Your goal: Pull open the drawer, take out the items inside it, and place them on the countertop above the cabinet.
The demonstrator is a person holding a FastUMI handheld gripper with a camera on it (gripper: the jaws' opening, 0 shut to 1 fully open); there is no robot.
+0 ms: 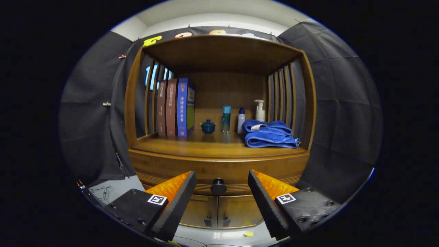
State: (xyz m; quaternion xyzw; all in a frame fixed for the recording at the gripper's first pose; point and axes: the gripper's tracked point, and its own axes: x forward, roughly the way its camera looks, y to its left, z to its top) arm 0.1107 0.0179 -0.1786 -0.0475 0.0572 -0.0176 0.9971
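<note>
Straight ahead, the claw point(222, 192) is spread wide and holds nothing, its fingers flanking the round dark knob point(218, 186) of the closed drawer point(219, 168), apparently lined up for a pull, while the table point(205, 145) above carries books point(175, 107), bottles and a folded blue towel point(269, 134).

I hold my gripper point(222, 178) level and facing straight ahead, its two fingers point(178, 202) spread wide apart with a clear gap between them, their tips angled slightly inward and gripping nothing.
</note>
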